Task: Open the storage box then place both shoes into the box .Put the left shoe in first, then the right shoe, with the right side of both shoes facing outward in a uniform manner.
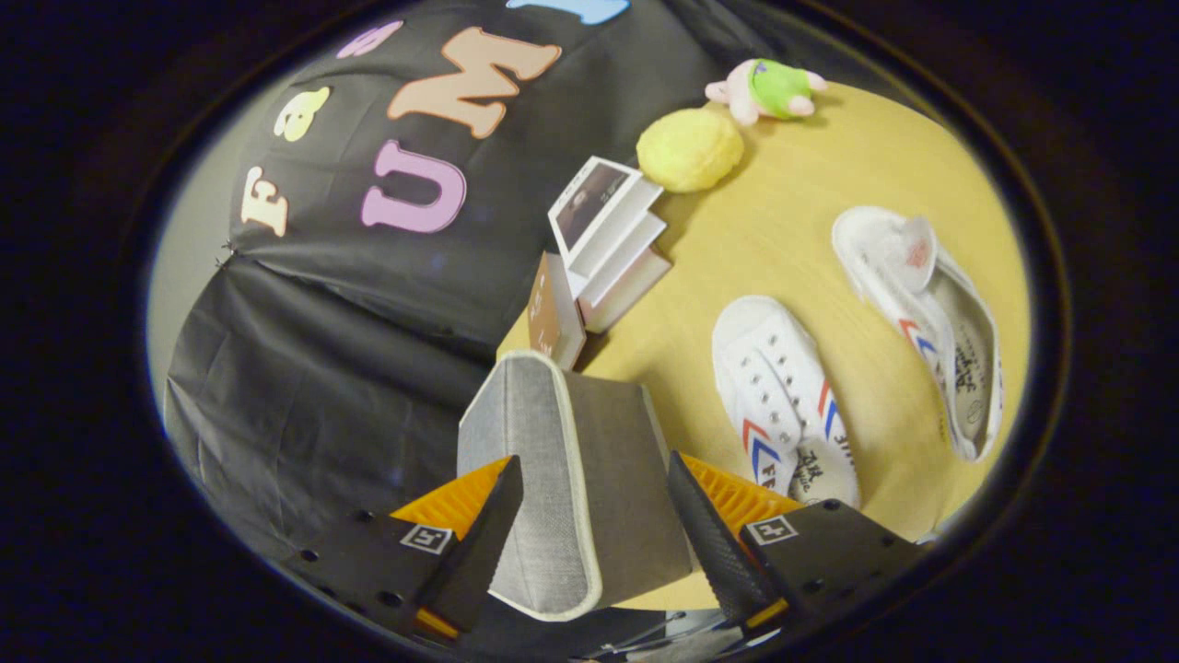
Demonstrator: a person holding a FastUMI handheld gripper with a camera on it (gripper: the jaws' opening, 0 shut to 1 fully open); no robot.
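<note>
A grey fabric storage box lid (589, 433) with cream trim stands tilted between my fingers, its lighter woven face towards one finger and a darker smooth face towards the other. My gripper (594, 497) is shut on it, both fingers against its sides. Two white canvas shoes with red and blue chevrons lie on the yellow wooden table (783, 221) beyond the far finger. The nearer shoe (783, 396) shows its laced top; the farther shoe (930, 313) lies on its side with its opening showing. The rest of the box is hidden.
A stack of books (612, 249) and a brown book (553, 318) lie just beyond the lid at the table's edge. A yellow fluffy ball (689, 149) and a pink and green plush toy (769, 89) sit farther off. Black cloth hangs past the table edge.
</note>
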